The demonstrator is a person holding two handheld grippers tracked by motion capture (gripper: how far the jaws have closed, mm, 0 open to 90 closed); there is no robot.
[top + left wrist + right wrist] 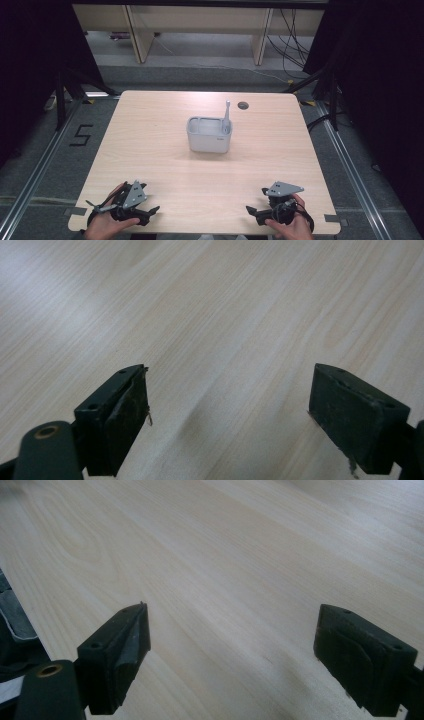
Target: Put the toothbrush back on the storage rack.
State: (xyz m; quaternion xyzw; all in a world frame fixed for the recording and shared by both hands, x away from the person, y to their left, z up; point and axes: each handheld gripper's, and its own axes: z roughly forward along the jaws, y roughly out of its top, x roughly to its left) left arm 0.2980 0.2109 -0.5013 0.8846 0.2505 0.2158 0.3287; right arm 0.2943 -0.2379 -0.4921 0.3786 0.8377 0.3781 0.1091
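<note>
Both claws stand spread wide with nothing between the jaws. The left gripper [154,210] rests at the tabletop's [150,150] near-left corner, and its own view shows bare wood [225,340] between its pads. The right gripper [252,211] sits at the near-right corner, close to the near edge, jaws likewise empty. The grey holder [208,135] stands at the middle of the tabletop, well apart from both, with a toothbrush [226,120] upright in its right compartment. Open wood lies between grippers and holder.

The right gripper [230,650] hovers with jaws spread wide over the bare pale wooden table [225,555].
</note>
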